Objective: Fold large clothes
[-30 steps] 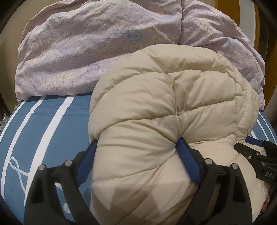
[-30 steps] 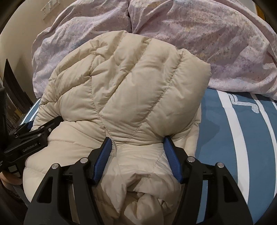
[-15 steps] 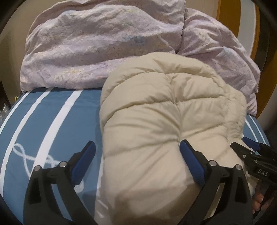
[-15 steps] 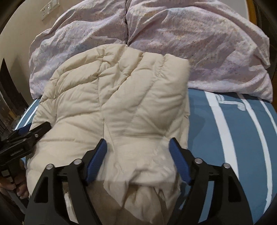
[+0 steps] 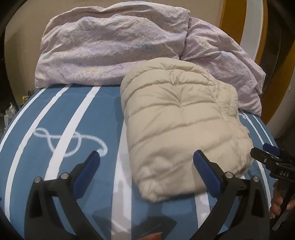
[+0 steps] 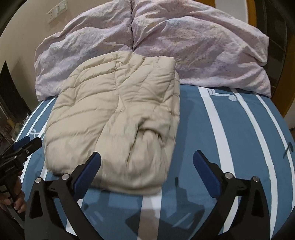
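Observation:
A cream quilted puffer jacket point(image 5: 182, 121) lies folded into a thick bundle on the blue striped bed cover point(image 5: 73, 118); it also shows in the right wrist view point(image 6: 118, 118). My left gripper point(image 5: 146, 162) is open and empty, held just in front of the bundle's near left corner. My right gripper point(image 6: 146, 162) is open and empty, in front of the bundle's near right corner. Each gripper shows at the edge of the other's view, the right one point(image 5: 271, 157) and the left one point(image 6: 22, 147).
Two lilac crumpled pillows point(image 6: 166, 40) lie against the far end of the bed, touching the jacket's far edge. A wall with a switch plate point(image 6: 56, 11) is behind. A yellow door frame point(image 5: 258, 27) stands at the right. The bed cover point(image 6: 239, 129) stretches to the right.
Both grippers let go of the jacket, opened wide and drew back toward me. The raised bundle dropped and now lies flat on the bed.

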Tool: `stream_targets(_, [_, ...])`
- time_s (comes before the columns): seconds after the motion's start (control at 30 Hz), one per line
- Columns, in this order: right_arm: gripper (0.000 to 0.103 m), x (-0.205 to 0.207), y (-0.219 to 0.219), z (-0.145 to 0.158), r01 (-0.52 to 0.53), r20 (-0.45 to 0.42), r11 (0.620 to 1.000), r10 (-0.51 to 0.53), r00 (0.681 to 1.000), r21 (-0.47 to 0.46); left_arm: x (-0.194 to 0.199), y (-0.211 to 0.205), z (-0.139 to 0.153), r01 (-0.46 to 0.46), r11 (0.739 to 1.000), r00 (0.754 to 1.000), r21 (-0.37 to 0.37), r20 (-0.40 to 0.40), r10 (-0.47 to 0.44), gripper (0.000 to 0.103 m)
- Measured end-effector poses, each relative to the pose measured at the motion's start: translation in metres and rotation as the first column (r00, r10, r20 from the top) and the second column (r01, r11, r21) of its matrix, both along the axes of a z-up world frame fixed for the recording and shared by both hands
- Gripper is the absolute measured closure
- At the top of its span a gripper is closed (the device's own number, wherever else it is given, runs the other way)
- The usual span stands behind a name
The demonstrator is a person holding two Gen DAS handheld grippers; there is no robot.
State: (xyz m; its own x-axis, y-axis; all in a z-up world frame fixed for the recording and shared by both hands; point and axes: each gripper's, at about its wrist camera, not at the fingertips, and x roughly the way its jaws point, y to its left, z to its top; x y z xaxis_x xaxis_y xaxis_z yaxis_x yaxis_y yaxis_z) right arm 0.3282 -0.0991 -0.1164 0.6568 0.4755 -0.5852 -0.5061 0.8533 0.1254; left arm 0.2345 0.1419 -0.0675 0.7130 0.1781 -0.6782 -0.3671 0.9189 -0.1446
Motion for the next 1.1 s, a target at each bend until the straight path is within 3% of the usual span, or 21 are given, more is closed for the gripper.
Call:
stream_targets(0.3, [0.001,-0.040,-0.012,-0.007,-0.002,-0.043,1.000,0.003,0.999,0.029,-0.041,-0.014,-0.006,0.007,0.997,1.000,-0.082,-0.017,-0.009,0.002])
stream_targets(0.8, [0.001,-0.099,-0.034,0.006,0.019,-0.050,0.995,-0.014,0.999,0.100,-0.088,-0.051,0.012,0.061,0.995,0.998,-0.083,-0.004,-0.062,0.002])
stream_targets(1.1, [0.001,-0.120,-0.040,0.013,0.010,-0.071,0.994,-0.002,0.997,0.111,-0.112,-0.061,0.026,0.073,0.990,0.997,-0.121,0.005,-0.073,0.002])
